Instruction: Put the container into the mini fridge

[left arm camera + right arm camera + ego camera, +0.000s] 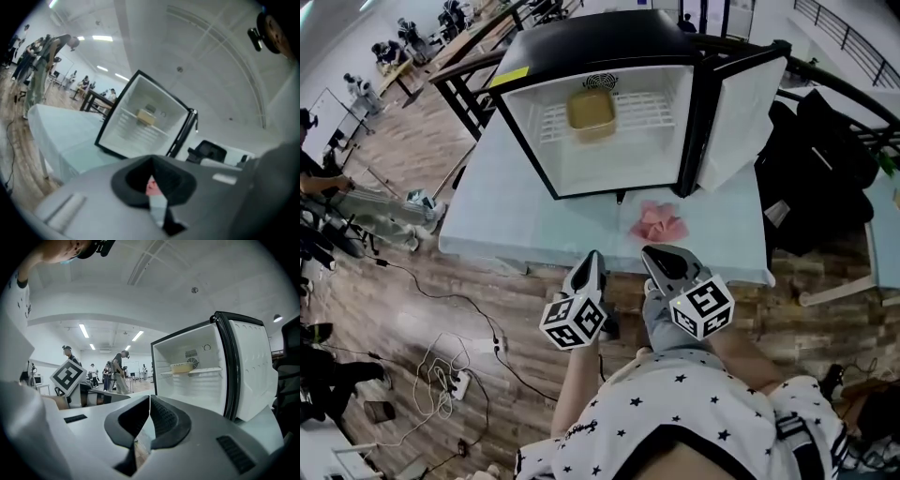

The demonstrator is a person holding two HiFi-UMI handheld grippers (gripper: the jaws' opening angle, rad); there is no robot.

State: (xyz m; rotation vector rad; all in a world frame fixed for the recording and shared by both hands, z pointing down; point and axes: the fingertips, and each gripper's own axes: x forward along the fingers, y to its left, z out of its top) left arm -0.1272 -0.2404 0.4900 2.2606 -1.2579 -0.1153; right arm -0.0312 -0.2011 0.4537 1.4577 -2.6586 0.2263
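Note:
A yellowish container (592, 112) sits on the wire shelf inside the open mini fridge (600, 131); it also shows as the container (146, 117) in the left gripper view and the container (182, 367) in the right gripper view. Both grippers are held near the table's front edge, away from the fridge. My left gripper (592, 259) is shut with nothing in it. My right gripper (654, 253) is shut too, its pads touching, empty. The fridge door (741, 117) stands swung out to the right.
A pink cloth (658, 223) lies on the pale table (506, 202) in front of the fridge. A black chair (820, 169) stands at the right. Cables and a power strip (455, 380) lie on the wooden floor at the left. People work at desks in the background.

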